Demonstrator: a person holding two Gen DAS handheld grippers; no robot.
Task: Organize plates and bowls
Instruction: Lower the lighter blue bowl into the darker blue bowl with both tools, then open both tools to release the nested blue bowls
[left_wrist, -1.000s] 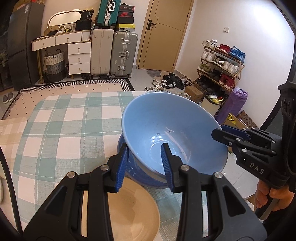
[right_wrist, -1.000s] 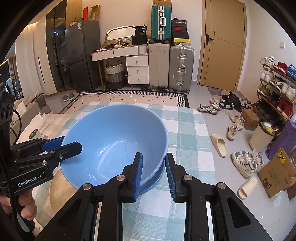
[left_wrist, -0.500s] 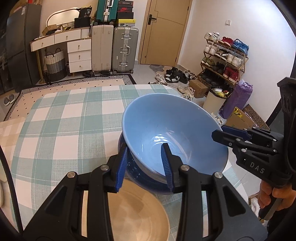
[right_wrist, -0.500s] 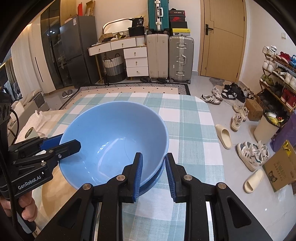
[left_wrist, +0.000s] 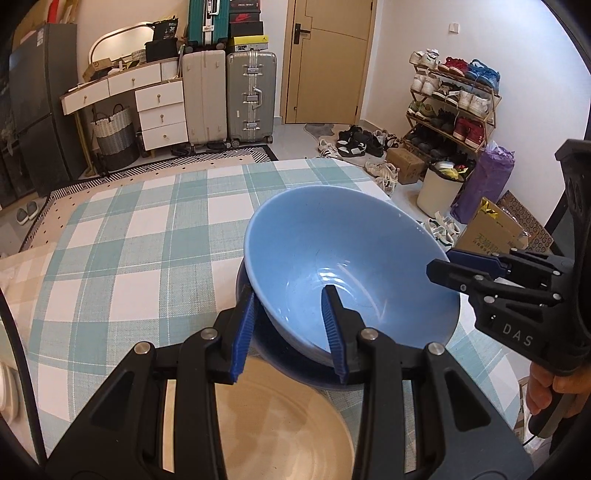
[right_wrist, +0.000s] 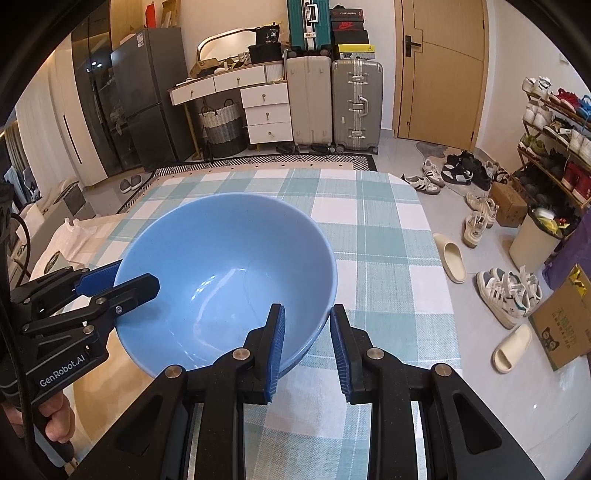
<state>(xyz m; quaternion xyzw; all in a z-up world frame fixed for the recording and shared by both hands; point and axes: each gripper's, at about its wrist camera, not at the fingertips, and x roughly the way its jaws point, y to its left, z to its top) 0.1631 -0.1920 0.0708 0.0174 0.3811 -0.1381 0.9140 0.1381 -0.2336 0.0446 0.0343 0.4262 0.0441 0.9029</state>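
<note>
A large light blue bowl (left_wrist: 343, 258) (right_wrist: 221, 266) sits nested in a darker blue dish (left_wrist: 288, 362) on the checked tablecloth. My left gripper (left_wrist: 290, 325) has its fingers astride the bowl's near rim, one inside and one outside, with a gap on both sides. My right gripper (right_wrist: 308, 339) straddles the opposite rim the same way, also with gaps. A beige plate (left_wrist: 280, 424) lies just below the left gripper, partly hidden by its fingers. Each gripper shows in the other's view (left_wrist: 517, 291) (right_wrist: 74, 306).
The green-and-white checked table (left_wrist: 129, 258) (right_wrist: 388, 258) stretches beyond the bowl. Past its right edge lie shoes, slippers (right_wrist: 450, 254), a cardboard box (left_wrist: 491, 232) and a shoe rack (left_wrist: 450, 99). Suitcases (right_wrist: 332, 99) and drawers stand by the far wall.
The bowl has come down from a raised, tilted pose and now rests lower in the dark dish. Both grippers' fingers have widened off its rim.
</note>
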